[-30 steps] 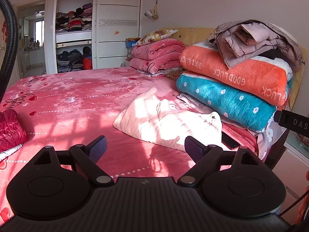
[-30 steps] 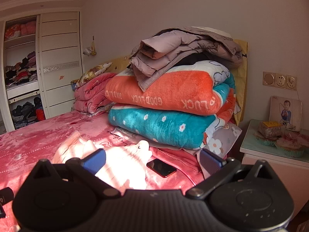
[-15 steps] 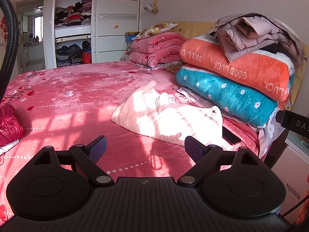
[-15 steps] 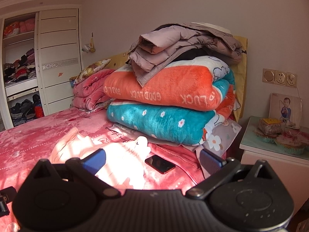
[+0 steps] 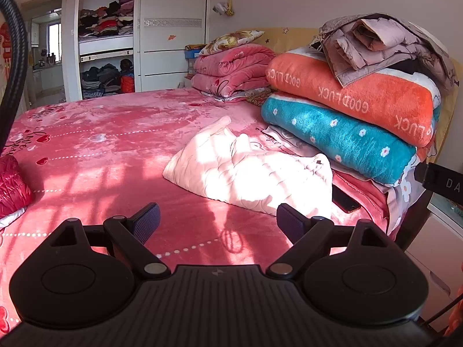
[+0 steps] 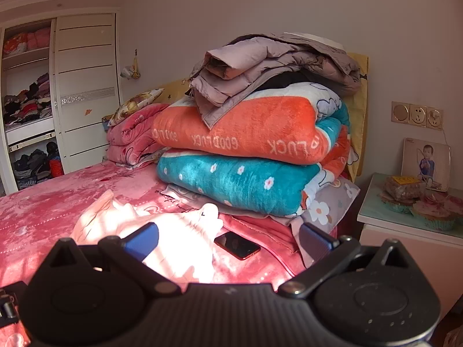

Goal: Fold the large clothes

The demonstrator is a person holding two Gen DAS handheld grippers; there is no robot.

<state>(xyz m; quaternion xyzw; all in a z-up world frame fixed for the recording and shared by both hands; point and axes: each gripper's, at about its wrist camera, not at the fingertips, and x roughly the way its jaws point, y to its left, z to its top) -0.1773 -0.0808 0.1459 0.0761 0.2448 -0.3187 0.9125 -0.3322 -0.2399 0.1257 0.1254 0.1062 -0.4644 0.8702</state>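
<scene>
This looks like the approach step: the pale quilted garment (image 5: 251, 173) lies bunched on the bed (image 5: 115, 133), just beside the blanket stack (image 6: 254, 150), not yet gripped. Next, each tongs needs an edge to spread it flat. Left tongs (image 5: 217, 221) and right tongs (image 6: 228, 238) both gape wide, holding and touching nothing.

A home bedroom. A bed (image 5: 115, 144) under a pink plush cover fills the middle of the left wrist view, with folded blankets (image 6: 246, 156) stacked against the headboard at right. At upper left stands a white wardrobe (image 5: 170, 29), its open shelves crammed with clothes. In the right wrist view, a bedside cabinet (image 6: 405, 231) at right carries a framed photo (image 6: 425, 164) and what may be wrapped cakes, below wall sockets (image 6: 416, 114)
</scene>
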